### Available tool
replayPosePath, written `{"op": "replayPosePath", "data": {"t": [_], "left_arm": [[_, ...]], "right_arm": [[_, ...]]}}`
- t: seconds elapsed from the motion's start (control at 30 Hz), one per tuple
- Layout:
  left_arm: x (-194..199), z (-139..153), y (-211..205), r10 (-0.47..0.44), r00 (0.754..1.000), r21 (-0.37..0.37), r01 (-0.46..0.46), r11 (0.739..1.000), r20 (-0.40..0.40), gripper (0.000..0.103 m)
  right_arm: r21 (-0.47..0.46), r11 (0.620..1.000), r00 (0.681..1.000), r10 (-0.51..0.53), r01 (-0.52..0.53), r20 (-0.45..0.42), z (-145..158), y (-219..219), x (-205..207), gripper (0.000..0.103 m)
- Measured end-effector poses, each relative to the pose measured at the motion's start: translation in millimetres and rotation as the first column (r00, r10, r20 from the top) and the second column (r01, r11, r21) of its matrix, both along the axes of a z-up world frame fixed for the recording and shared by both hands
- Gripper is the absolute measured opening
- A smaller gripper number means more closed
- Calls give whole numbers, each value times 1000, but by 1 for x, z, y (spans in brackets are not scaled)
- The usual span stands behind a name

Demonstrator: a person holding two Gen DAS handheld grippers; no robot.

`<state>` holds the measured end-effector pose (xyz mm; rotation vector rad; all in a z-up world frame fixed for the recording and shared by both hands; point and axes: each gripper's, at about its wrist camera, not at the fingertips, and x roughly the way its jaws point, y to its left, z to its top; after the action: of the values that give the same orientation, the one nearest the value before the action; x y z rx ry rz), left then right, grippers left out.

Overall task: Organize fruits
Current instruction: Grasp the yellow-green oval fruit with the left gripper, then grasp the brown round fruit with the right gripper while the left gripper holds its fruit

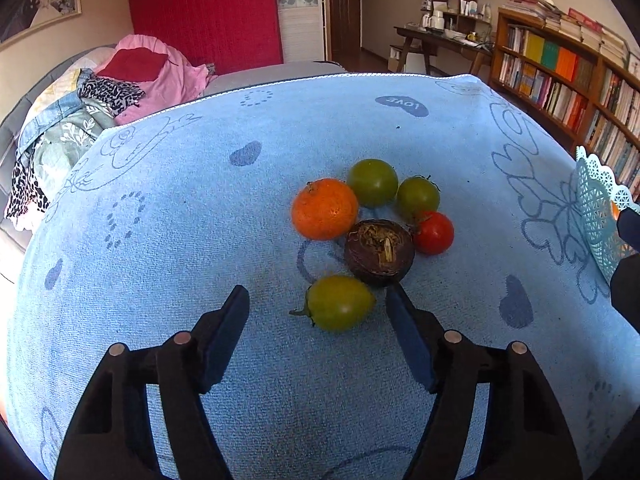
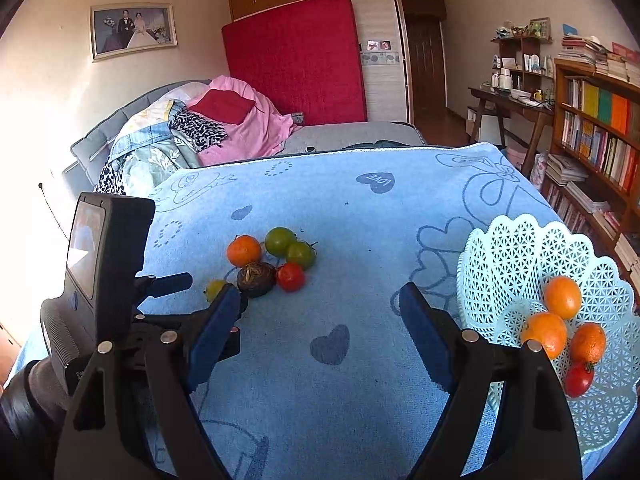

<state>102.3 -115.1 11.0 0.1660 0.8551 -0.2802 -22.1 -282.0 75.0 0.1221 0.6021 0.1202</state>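
Oblong green tomato (image 1: 338, 302) lies crosswise, stem toward frame left, unclamped between left gripper (image 1: 316, 300) jaws.
Right gripper (image 2: 320, 304) released; basket (image 2: 520, 248) at right holds three oranges (image 2: 562, 297) and one red tomato (image 2: 578, 378).

Six pieces of fruit lie in a loose cluster on the blue towel (image 1: 160, 240): one orange mandarin (image 1: 324, 209), three green tomatoes, one red tomato (image 1: 434, 233) and one dark brown round fruit (image 1: 379, 252) with a dried stem scar. Of the green ones, two round ones (image 1: 372, 182) (image 1: 418, 198) sit side by side at the far edge of the cluster, and one oval one (image 1: 340, 302) lies nearest the camera. One pale lattice basket (image 2: 520, 248) stands to the right, holding four pieces: three orange fruits (image 2: 562, 297) (image 2: 545, 334) (image 2: 588, 342) and one red tomato (image 2: 579, 379). That makes ten pieces in view: four orange, three green, two red, one brown.
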Motion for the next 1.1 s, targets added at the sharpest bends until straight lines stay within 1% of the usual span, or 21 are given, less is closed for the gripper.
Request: {"op": "replayPosePath", "data": {"t": [0.03, 0.1, 0.17, 0.23, 0.33, 0.43, 0.47, 0.5, 0.63, 0.73, 0.8, 0.9, 1.0, 1.1], "left_arm": [[2, -2, 1, 0, 1000, -7, 0, 1000, -16, 61], [2, -1, 2, -2, 1000, -16, 2, 1000, -13, 55], [0, -1, 2, -15, 1000, -21, 15, 1000, -7, 42], [-2, 0, 3, -19, 1000, -22, 19, 1000, -1, 33], [-4, 1, 8, -20, 1000, -36, 20, 999, -3, 32], [-8, 2, 16, -6, 1000, -31, 6, 999, 8, 32], [-9, 3, 19, 4, 1000, -26, -4, 1000, 16, 32], [-11, 5, 22, 15, 1000, -17, -15, 1000, 27, 32], [-17, 10, 38, 71, 995, 18, -72, 997, 76, 32], [-19, 14, 52, 120, 988, 26, -123, 992, 98, 32], [-20, 16, 62, 157, 982, 22, -160, 987, 104, 32], [-18, 19, 74, 204, 974, 8, -206, 979, 103, 32], [-18, 21, 81, 227, 969, -9, -227, 974, 93, 32], [-20, 22, 85, 233, 969, -23, -232, 972, 86, 32]], "right_arm": [[2, 1000, 1000, -1, 1, -2, 0, 1, 3, 83], [8, 1000, 1000, 2, -2, -8, 0, 2, 8, 83], [12, 1000, 1000, 6, -6, -13, 0, 4, 13, 83], [7, 1000, 1000, 13, -12, -13, 0, 6, 18, 83], [-6, 999, 999, 32, -32, -17, 0, 13, 24, 83], [-16, 998, 998, 61, -61, -25, -2, 21, 29, 83], [-16, 997, 997, 72, -72, -31, -3, 24, 31, 81], [-17, 996, 996, 82, -82, -38, -4, 26, 33, 76], [-31, 994, 992, 107, -109, -69, -10, 36, 44, 64], [-31, 991, 988, 126, -129, -91, -15, 42, 51, 58], [-19, 989, 983, 143, -146, -115, -20, 46, 57, 52], [14, 986, 973, 169, -168, -157, -28, 52, 66, 47], [36, 982, 963, 190, -186, -191, -36, 60, 73, 46], [34, 981, 958, 193, -190, -213, -42, 67, 79, 46]]}}
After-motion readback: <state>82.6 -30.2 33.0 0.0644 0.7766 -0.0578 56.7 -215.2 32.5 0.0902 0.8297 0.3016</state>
